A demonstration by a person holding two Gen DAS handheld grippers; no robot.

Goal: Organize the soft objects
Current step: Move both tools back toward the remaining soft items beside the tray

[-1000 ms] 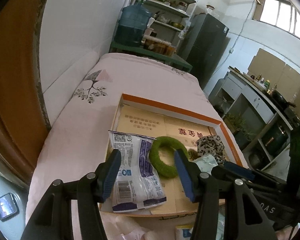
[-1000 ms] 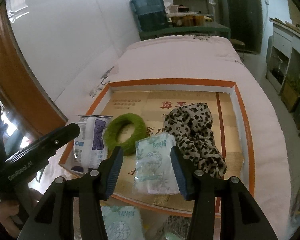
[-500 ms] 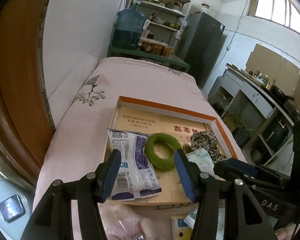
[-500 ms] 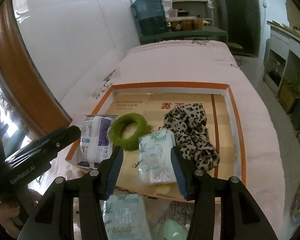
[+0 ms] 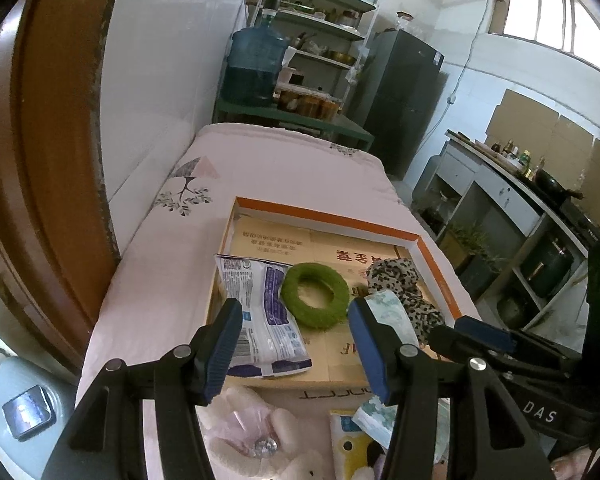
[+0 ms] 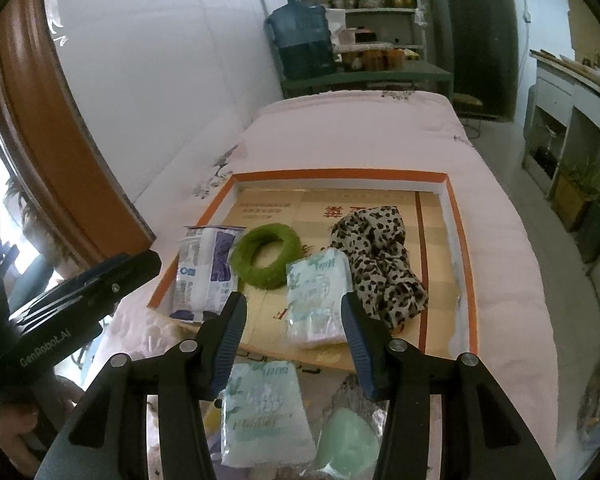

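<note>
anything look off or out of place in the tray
One thing: the white-and-purple packet hangs over the tray's near-left rim instead of lying flat inside. The green ring, tissue pack and leopard-print cloth lie inside; nothing looks spilled or torn.

A shallow cardboard tray (image 6: 462,240) with an orange rim lies mid-frame in the right wrist view. Inside, left to right along its near part: a white-and-purple plastic packet (image 6: 206,272) lying flat, a fuzzy green ring (image 6: 266,254), a pale green tissue pack (image 6: 320,300), and a crumpled leopard-print cloth (image 6: 378,256). Below the tray's near edge lies another tissue pack (image 6: 264,412) beside a mint-green soft item (image 6: 350,440).
</note>
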